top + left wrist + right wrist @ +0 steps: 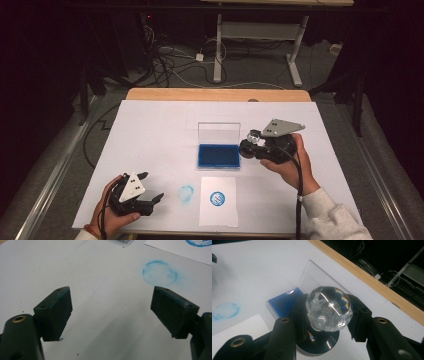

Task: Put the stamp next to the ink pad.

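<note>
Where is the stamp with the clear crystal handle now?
In the high view, the stamp is held in the right gripper, just right of the open blue ink pad, behind the white paper.

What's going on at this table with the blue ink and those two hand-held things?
A person is stamping with ink. The right tool is clamped on a stamp with a faceted clear knob, held by the open blue ink pad, whose clear lid stands up behind it. A sheet of paper near the table's front edge already bears one round blue print, and a fainter blue smudge sits on the table cover beside it. The left tool rests open and holds nothing.
</note>
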A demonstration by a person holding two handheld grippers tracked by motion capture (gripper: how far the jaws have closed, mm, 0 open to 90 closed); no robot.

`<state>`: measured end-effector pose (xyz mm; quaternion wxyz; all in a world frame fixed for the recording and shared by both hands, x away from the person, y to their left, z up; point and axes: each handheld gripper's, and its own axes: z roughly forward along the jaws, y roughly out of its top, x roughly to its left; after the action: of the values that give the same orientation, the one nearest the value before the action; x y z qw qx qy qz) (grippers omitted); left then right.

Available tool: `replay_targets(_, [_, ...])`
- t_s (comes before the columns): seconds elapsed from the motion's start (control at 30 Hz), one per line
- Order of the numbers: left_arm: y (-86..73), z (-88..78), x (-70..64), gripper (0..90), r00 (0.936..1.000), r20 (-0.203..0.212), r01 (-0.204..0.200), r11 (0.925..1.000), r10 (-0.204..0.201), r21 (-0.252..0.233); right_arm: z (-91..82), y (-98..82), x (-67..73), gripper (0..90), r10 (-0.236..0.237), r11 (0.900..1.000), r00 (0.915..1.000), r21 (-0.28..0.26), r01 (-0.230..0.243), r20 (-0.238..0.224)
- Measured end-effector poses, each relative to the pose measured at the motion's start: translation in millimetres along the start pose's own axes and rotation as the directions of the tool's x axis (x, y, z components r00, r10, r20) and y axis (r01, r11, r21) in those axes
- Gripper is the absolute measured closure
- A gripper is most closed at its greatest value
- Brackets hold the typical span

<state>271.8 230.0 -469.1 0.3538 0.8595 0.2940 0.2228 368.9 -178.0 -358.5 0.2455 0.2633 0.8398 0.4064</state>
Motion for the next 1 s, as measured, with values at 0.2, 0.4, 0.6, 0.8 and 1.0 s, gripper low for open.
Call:
replay_targets(0.2, [0.4, 0.7, 1.1, 17.2, 1.0000, 0.000, 0.007, 1.0000, -0.007, 0.001, 15.2, -7.5, -7.2, 57.1, 0.010, 0.999, 0.9996, 0.042, -0.011, 0.025])
replay_targets(0.4, [0.6, 3.1, 0.6, 17.3, 1.0000, 0.005, 0.002, 1.0000, -0.002, 0.009, 27.5, -20.2, -15.8, 57.1, 0.077, 0.996, 0.9969, 0.053, -0.078, 0.015])
replay_targets(0.6, [1.1, 3.9, 1.6, 17.2, 0.9999, 0.011, 0.006, 1.0000, -0.006, 0.004, 42.8, -31.7, -16.5, 57.1, 0.069, 0.992, 0.9964, 0.103, -0.074, 0.049])
replay_targets(0.8, [1.5, 4.6, 2.0, 17.3, 0.9999, 0.012, 0.001, 1.0000, -0.001, 0.005, 51.2, -39.3, -15.5, 57.1, 0.064, 0.989, 0.9962, 0.129, -0.071, 0.060])
replay_targets(1.0, [1.9, 5.0, 2.1, 17.2, 0.9999, 0.016, -0.004, 1.0000, 0.003, 0.006, 57.9, -44.6, -13.7, 57.1, 0.055, 0.986, 0.9965, 0.152, -0.064, 0.063])
